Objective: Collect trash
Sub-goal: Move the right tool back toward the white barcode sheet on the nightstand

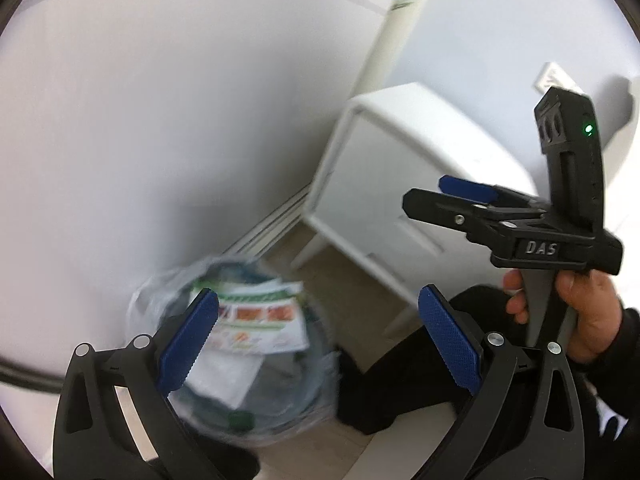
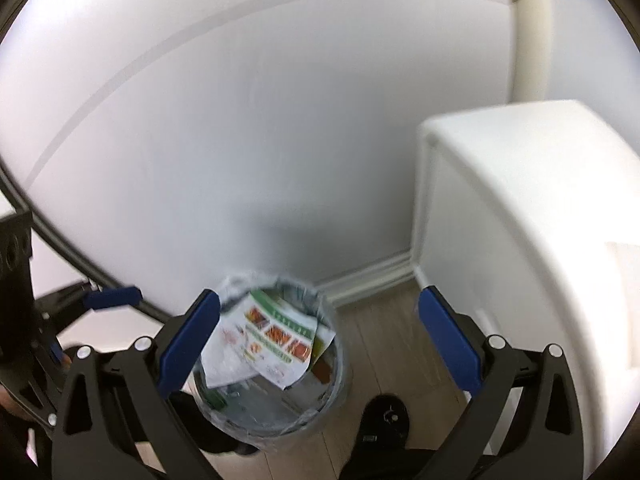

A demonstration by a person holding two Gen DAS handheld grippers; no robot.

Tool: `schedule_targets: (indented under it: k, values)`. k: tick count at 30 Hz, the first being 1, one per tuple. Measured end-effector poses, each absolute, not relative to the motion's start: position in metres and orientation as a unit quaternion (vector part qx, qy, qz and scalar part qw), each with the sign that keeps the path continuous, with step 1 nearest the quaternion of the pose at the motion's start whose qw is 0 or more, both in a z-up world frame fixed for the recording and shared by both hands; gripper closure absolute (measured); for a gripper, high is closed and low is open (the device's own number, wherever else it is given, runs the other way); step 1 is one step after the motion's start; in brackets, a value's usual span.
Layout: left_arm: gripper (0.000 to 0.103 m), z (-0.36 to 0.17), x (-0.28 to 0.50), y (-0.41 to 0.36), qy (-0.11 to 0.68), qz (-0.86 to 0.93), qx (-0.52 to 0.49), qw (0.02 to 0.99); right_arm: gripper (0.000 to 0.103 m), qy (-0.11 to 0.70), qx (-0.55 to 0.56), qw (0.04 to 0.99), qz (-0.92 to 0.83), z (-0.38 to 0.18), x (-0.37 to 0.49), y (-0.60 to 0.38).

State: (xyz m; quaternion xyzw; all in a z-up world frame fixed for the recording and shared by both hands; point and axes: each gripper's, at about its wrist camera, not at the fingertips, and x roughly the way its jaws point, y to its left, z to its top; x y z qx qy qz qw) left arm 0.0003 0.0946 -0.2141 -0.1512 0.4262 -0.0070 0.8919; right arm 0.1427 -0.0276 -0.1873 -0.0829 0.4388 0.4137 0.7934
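White walls and a pale wood floor (image 2: pixel 384 344) are framing this one, corner of a room by the look of it; the bin (image 2: pixel 276 356) is sitting right against the wall with a clear liner bag (image 1: pixel 152 292) puffing out over its rim, and a printed flyer (image 2: pixel 276 336) with green and orange panels is lying crumpled on top of what's already inside, so the trash seems to be in and this drop looks done.

Left tongs (image 1: pixel 320 340) are standing as wide as they go with nothing between the blue pads (image 1: pixel 188 336); the bin is sitting below and ahead of them, a bit toward the left finger. Right tongs (image 2: pixel 320 340) are looking wide open and empty too in their own view, again with the bin below and toward the left finger; from the left camera they're hanging off to the right, well above the floor, held by a hand (image 1: pixel 580 312) in a dark sleeve. Both are pointing steeply down at the bin, neither touching it; I can't honestly say which is nearer.

Flyer's long side is running roughly across the bin mouth, one corner poking over the rim; might need a nudge, I guess. White cabinet (image 2: pixel 520 220) on short legs is standing just right of the bin; a pale pipe (image 1: pixel 396 24) is running up the wall behind it.
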Motion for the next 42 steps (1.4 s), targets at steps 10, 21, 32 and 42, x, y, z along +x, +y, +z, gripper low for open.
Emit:
schedule_targets:
  k: [10,21,32,42]
  values:
    - [0.006,-0.174,0.058,0.022,0.406,-0.078,-0.117,0.903,0.006,0.416,-0.036,0.836,0.356,-0.151,0.168,-0.115]
    - [0.006,-0.163,0.1,-0.059,0.408,-0.142,-0.082,0.898,0.006,0.4,0.001,0.873,0.278,-0.12,0.202,-0.239]
    - [0.006,-0.175,0.15,-0.133,0.41,-0.161,-0.1,0.892,0.006,0.43,0.07,0.867,0.243,-0.14,0.253,-0.341]
    - [0.006,-0.189,0.178,-0.159,0.404,-0.135,-0.109,0.898,0.006,0.43,0.067,0.861,0.262,-0.148,0.291,-0.356]
